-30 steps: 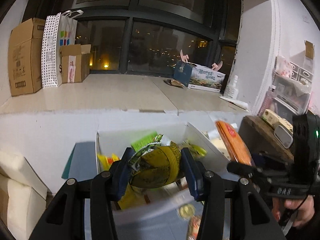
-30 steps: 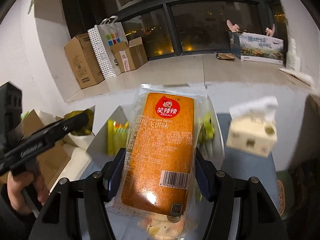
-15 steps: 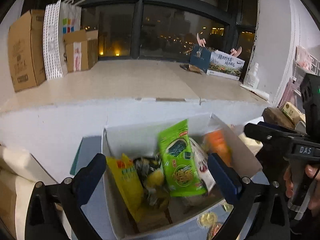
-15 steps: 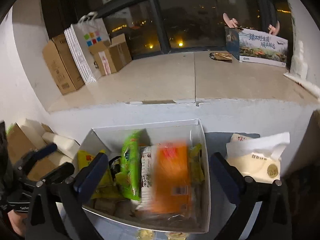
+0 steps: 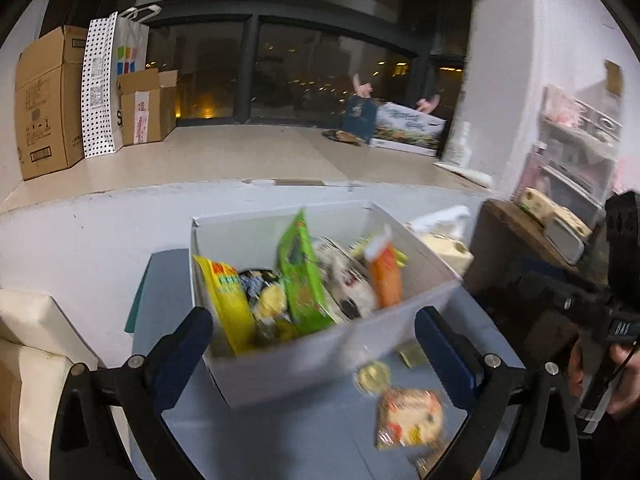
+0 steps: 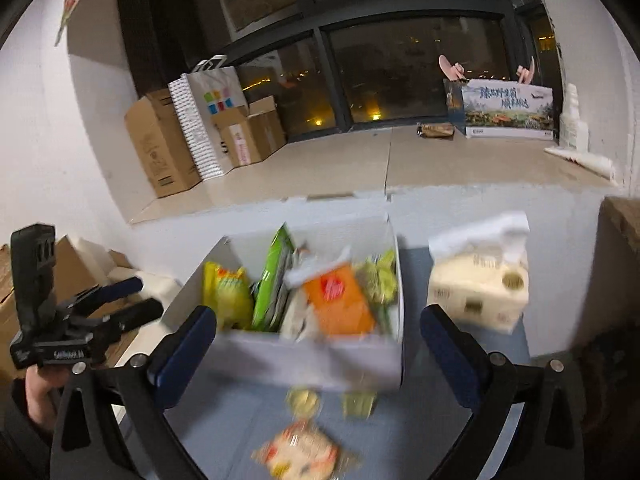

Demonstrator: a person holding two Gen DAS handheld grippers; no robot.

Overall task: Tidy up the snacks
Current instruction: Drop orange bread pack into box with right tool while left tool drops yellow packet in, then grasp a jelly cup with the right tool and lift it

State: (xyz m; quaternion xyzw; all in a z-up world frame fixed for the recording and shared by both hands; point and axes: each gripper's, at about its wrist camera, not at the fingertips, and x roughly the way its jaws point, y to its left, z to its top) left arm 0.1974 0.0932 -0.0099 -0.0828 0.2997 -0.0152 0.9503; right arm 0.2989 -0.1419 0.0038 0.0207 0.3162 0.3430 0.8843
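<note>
Between the wide-apart jaws of the left gripper [image 5: 316, 344] sits a white box [image 5: 320, 364] full of snacks, and nothing is gripped. An orange pack [image 6: 340, 300] and a green pack [image 6: 274, 276] stand inside it. The right gripper [image 6: 318, 344] is let go too, with the same box ahead of its jaws. Nearer than the box, a small snack bag [image 6: 298, 450] lies on the blue table [image 6: 400, 440]. A tissue box [image 6: 478, 288] stands just past the right jaw.

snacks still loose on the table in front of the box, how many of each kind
round gold pieces: 1
square gold pieces: 1
clear packets with a pale, red-printed snack: 1
total: 3, all outside the white box; blur may hide more at the bottom edge
</note>
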